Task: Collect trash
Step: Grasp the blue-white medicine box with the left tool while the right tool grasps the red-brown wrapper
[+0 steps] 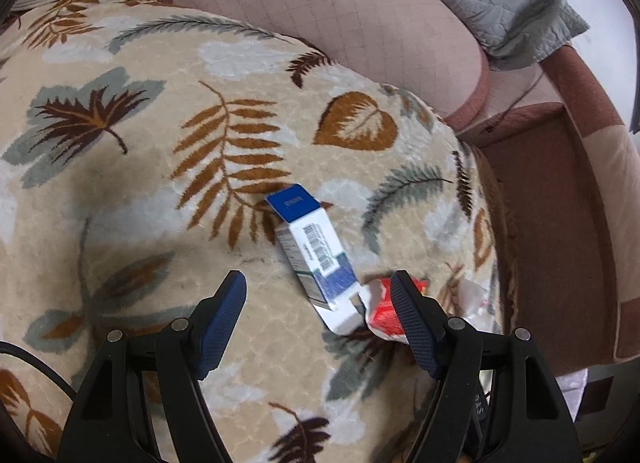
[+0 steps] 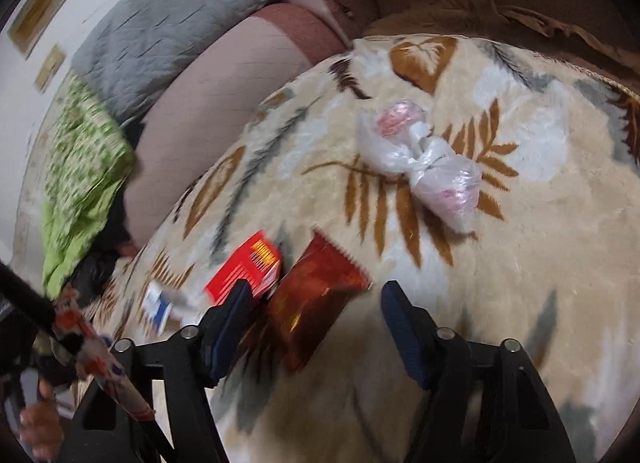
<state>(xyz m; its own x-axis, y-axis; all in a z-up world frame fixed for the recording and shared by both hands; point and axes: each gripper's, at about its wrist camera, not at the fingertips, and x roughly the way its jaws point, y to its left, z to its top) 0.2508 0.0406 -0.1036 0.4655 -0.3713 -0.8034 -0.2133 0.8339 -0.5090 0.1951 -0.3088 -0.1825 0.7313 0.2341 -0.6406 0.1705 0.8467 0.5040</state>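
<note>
Left wrist view shows the left gripper (image 1: pixel 318 287) with fingers spread apart above the leaf-patterned blanket (image 1: pixel 160 183), a white-and-blue carton (image 1: pixel 316 251) lying between and just past them, near the blanket's right edge. Right wrist view has the right gripper (image 2: pixel 314 297) likewise apart, a red foil wrapper (image 2: pixel 316 299) between its fingers, a red box (image 2: pixel 244 267) beside the left finger and a knotted plastic bag (image 2: pixel 420 159) farther out.

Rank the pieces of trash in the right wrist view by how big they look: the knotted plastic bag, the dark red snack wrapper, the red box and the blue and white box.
1. knotted plastic bag and dark red snack wrapper: look alike; the wrapper is nearer and blurred.
2. red box, partly hidden by a tool finger.
3. blue and white box, smallest and blurred.
</note>
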